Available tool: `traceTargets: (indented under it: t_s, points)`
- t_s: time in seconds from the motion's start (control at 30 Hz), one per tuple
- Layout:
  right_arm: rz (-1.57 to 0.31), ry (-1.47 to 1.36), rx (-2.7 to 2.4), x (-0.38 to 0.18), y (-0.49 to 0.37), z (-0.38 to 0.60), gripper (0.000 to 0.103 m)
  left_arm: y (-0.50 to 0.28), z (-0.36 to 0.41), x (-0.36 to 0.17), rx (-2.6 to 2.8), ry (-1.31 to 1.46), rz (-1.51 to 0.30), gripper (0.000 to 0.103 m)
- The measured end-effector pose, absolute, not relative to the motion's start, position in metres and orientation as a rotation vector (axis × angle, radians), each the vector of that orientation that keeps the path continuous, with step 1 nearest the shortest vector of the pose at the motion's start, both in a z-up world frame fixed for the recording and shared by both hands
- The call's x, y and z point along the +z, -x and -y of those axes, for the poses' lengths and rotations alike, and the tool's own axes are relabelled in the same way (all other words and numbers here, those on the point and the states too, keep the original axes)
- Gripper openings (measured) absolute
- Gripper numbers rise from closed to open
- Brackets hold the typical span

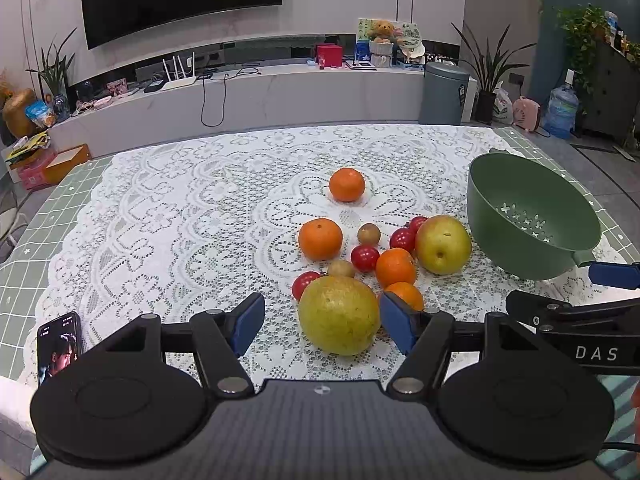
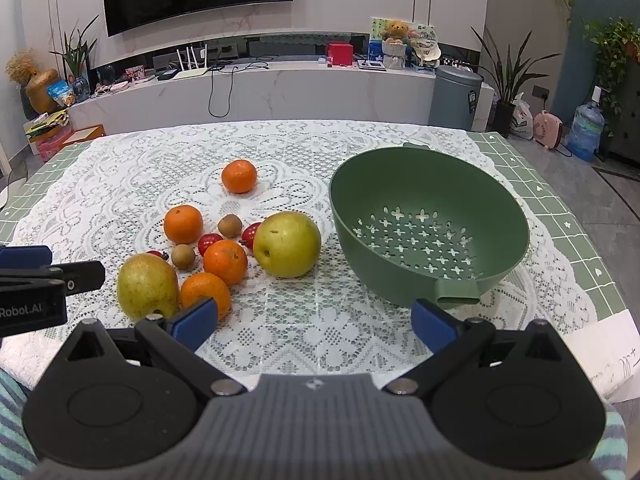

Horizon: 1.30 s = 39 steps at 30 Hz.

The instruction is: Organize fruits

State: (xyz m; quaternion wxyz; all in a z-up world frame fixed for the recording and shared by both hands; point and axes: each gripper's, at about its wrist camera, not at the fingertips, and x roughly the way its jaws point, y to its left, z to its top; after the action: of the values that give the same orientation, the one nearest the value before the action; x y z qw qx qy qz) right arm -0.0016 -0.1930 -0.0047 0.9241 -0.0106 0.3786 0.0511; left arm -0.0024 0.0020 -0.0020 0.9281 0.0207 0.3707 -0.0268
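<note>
Scene: while both grippers hover over a lace-covered table (image 2: pixel 320 332), fruit lies clustered left of a green colander (image 2: pixel 430 228), which holds nothing.
Left wrist view only: a phone (image 1: pixel 59 346) at the table's near-left edge.
Right wrist view only: the colander's whole perforated floor.
Left gripper (image 1: pixel 322 326): jaws spread, a pear (image 1: pixel 339 315) between them, pads apart from it.
Right gripper (image 2: pixel 314 322): jaws spread wide over bare cloth.
Count: two pears, five oranges (image 2: pixel 183 224), four red tomatoes (image 1: pixel 365 258), two small brown fruits (image 2: pixel 230 225).
</note>
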Motion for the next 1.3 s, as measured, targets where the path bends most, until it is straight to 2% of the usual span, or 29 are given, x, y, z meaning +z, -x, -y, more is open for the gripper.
traceTargets:
  t_s: [1.3]
  points:
    - [-0.804, 0.013, 0.099, -0.0072, 0.0002, 0.1938, 0.099, 0.0023, -0.0017, -0.0019, -0.054, -0.042, -0.760, 0.078]
